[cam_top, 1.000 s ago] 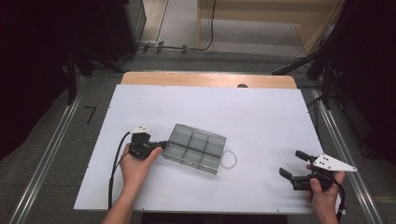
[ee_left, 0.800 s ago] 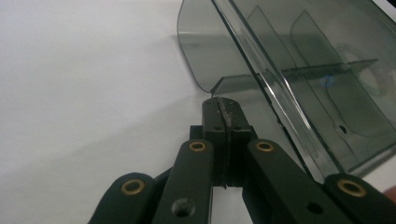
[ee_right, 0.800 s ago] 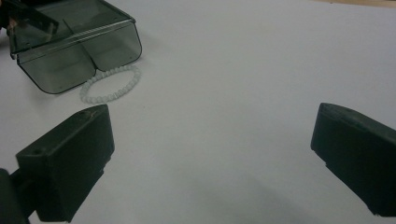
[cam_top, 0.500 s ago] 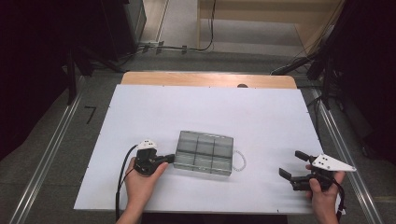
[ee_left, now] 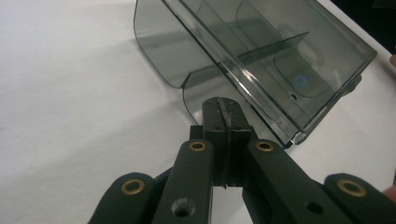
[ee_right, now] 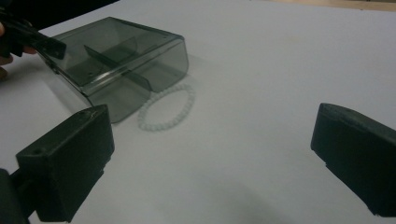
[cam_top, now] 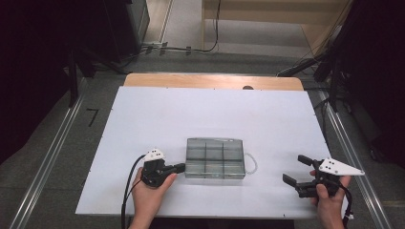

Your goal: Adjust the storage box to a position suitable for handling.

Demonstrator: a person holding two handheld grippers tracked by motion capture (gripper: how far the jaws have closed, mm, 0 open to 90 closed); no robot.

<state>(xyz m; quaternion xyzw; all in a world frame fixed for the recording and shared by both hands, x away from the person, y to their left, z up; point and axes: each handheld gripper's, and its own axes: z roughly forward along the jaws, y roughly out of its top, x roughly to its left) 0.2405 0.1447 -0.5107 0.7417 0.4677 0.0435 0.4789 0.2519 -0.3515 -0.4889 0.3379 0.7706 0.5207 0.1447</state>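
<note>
Clamped shut, the left gripper pinches a small tab on the left end of the smoky clear divided box, which lies flat on the white table. Right of the box, touching its end, lies a white bead bracelet. Well to the box's right, the right gripper hovers with jaws wide, holding nothing.

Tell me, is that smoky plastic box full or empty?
Empty: the box shows bare dividers through its clear walls, and the white bead bracelet lies outside on the table.
</note>
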